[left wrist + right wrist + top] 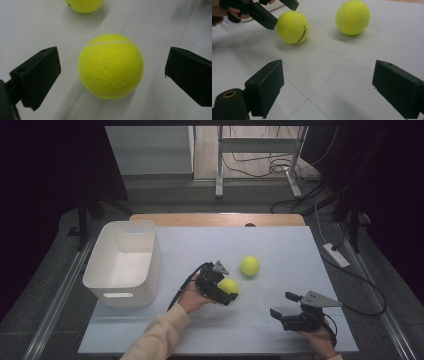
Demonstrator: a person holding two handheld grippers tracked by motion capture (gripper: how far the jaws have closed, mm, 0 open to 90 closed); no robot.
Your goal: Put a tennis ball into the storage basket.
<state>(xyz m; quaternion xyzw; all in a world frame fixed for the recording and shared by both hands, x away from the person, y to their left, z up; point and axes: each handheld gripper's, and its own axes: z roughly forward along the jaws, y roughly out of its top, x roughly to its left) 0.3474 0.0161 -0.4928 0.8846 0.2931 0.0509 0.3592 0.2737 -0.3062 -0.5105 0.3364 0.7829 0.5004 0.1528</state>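
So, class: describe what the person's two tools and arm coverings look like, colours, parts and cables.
Both the left tool and the right tool are black, with two blocky, wedge-shaped jaws. Each carries a grey three-cornered plate on top and trails a black cable. The left arm wears a cream long sleeve.

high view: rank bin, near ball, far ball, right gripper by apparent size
1. white bin, clearly largest.
2. right gripper, open, near the bottom edge.
3. The far ball and the near ball look alike; the near ball sits partly behind the left gripper, so no ranking between them.
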